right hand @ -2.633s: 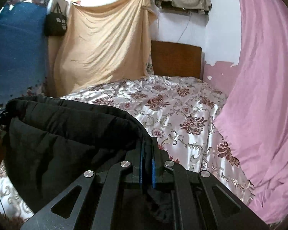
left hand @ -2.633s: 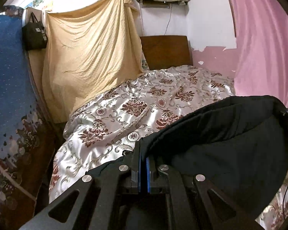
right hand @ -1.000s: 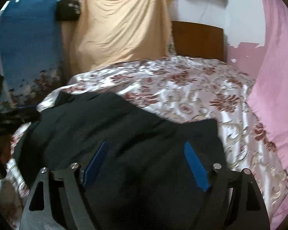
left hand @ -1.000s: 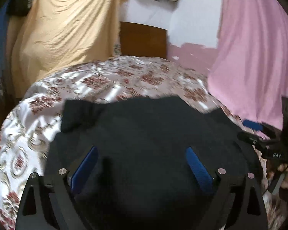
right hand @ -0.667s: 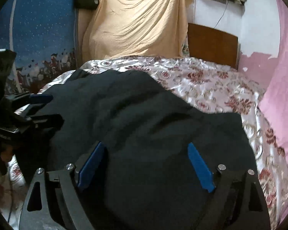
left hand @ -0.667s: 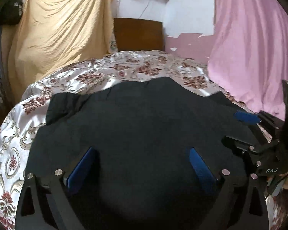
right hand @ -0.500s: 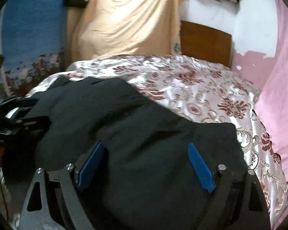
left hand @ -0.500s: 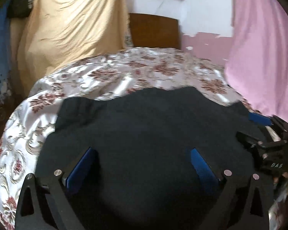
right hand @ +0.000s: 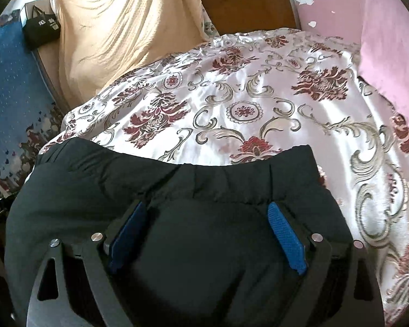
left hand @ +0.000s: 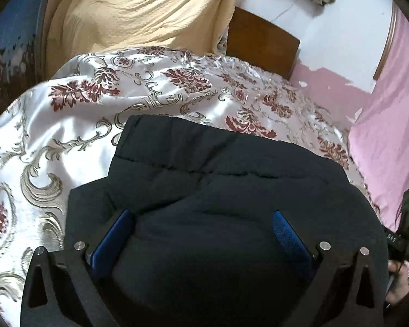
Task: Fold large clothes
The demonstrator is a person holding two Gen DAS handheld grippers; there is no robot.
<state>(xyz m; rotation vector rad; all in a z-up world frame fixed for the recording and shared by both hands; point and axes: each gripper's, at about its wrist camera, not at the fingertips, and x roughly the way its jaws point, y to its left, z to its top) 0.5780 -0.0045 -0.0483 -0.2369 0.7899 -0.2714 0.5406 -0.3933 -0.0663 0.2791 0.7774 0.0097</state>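
Note:
A black padded garment (left hand: 218, 174) lies folded on the near part of the bed; it also shows in the right wrist view (right hand: 193, 190). My left gripper (left hand: 201, 218) is open, its blue pads spread wide just above the garment's near left part. My right gripper (right hand: 205, 209) is open too, spread over the garment's near right part, close to its gathered hem. Neither holds anything. The right gripper's body shows at the far right edge of the left wrist view (left hand: 403, 234).
The bed has a white satin cover with red floral print (right hand: 259, 103), and a brown headboard (right hand: 248, 8) at the far end. A pink curtain (left hand: 392, 109) hangs on the right, a tan sheet (left hand: 139, 11) on the left, a blue cloth (right hand: 8, 87) farther left.
Both grippers let go of the garment, which dropped flat on the bed. Both have since tilted down and come closer over it, still open.

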